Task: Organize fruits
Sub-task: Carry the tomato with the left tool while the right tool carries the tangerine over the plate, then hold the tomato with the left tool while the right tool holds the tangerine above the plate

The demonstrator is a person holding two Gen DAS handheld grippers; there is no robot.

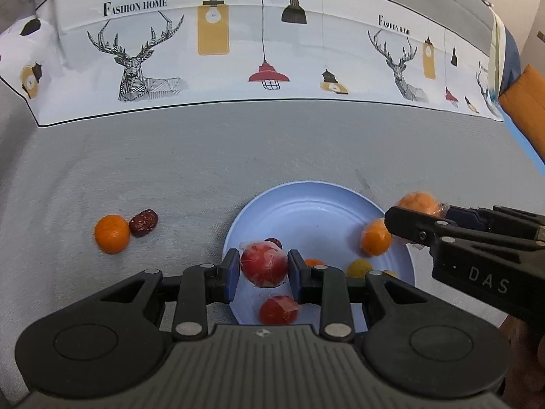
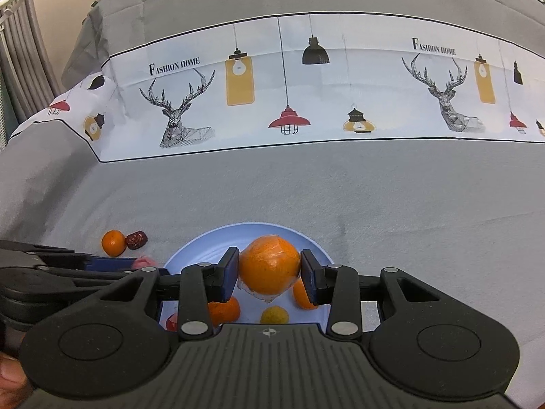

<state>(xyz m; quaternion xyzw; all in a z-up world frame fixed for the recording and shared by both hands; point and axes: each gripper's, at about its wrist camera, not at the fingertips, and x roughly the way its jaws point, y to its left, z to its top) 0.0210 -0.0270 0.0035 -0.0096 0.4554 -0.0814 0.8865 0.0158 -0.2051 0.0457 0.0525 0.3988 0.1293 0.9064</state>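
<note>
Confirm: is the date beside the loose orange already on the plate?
No, the date lies on the grey cloth touching the loose orange, left of the plate.

This looks like a home, a lived-in room rather than a lab or shop. The counter is draped in a grey household tablecloth [image 2: 374,197] with a white printed band [image 1: 238,51] showing geometric deer heads, pendant lamps and the words "FASHION HOME". A pale blue plate [image 1: 316,204] sits on it with small fruits, and a mandarin [image 1: 111,233] and a dried red date [image 1: 143,222] lie touching on the cloth beside it. Grey pleated curtains [image 2: 24,51] hang at the far left in the right wrist view, and an orange cushion-like shape [image 1: 526,109] shows at the right edge of the left wrist view.
</note>
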